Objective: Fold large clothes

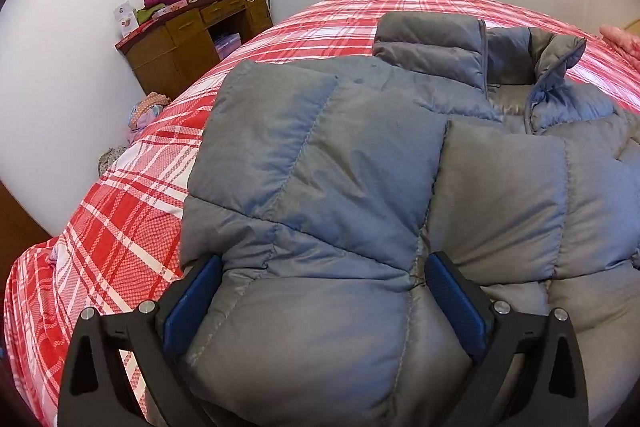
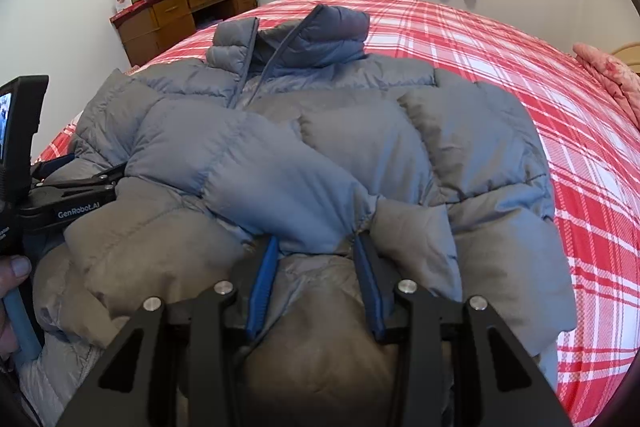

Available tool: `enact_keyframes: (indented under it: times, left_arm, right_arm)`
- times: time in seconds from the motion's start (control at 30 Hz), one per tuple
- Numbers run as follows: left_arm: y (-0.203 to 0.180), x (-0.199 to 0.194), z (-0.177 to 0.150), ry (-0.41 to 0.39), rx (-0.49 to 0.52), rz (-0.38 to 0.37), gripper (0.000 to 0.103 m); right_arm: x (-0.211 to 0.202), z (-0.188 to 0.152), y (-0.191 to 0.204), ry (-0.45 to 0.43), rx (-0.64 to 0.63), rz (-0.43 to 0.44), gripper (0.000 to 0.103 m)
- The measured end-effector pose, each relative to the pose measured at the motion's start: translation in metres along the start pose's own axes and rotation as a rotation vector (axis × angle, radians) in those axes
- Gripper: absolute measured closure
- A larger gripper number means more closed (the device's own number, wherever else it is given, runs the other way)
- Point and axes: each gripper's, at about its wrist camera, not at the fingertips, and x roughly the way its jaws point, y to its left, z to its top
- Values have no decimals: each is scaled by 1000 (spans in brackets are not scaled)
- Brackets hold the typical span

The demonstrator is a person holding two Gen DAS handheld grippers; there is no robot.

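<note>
Both grippers' jaws pinch the grey puffer jacket (image 2: 360, 147); only the right wrist view shows a thumb (image 2: 18, 267)

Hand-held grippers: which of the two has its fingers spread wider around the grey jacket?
The left hand-held gripper: its blue pads straddle a thick fold of the grey jacket; the right hand-held gripper pinches a narrower bunch.

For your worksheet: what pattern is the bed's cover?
Red-and-white plaid bed cover, clearest in the right wrist view.

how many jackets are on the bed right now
1: a grey puffer jacket spread across the red plaid bed, collar toward the window, its near hem in both grippers. Others could lie out of view.
</note>
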Motion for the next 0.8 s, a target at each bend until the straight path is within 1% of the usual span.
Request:
enact_keyframes:
  times: [0.2,0.27,0.3,0.37,0.4,0.43,0.47,0.5,0.53,0.57,0.6,0.63,0.7,0.73,0.8]
  left_arm:
    - [1,0,3,2,6,5,1]
    - [6,-7,7,29,9,19,1]
    - [11,-17,8,22,7,30,1]
    - [22,-41,14,-38,12,31,1]
    - [30,-53,18,-79,11,31,1]
    - [36,-60,23,-106,8,28,1]
    - [43,-64,30,-131,0,27,1]
    - [52,-64,40,-143,-19,34,1]
    - [59,-61,49,-148,-42,44,1]
    - [66,-53,57,-147,-66,54,1]
    - [71,-43,64,-132,-91,62,1]
    - [76,-29,69,-105,-117,62,1]
    - [80,-7,71,-57,-151,25,1]
    - [80,2,70,-40,-151,12,1]
    - [70,19,62,-1,-127,9,1]
  right_arm:
    - [1,0,0,10,-10,-1,60]
    - [-2,6,1,56,-77,15,60]
    - [-6,8,-1,86,-100,34,60]
    - [-23,14,-15,121,-94,70,59]
    - [-34,17,-22,114,-83,54,55]
    - [-43,20,-26,100,-76,29,54]
    - [-57,29,-32,70,-57,-4,52]
    - [-65,35,-35,46,-30,-18,50]
    - [-72,43,-38,19,12,-28,50]
    - [-78,51,-37,-13,73,-27,54]
    - [-78,55,-33,-28,97,-14,65]
    - [-76,57,-24,-39,98,-2,68]
    - [-61,56,5,-59,55,14,70]
    - [-52,54,15,-52,40,23,71]
    - [-22,45,30,-9,27,40,71]
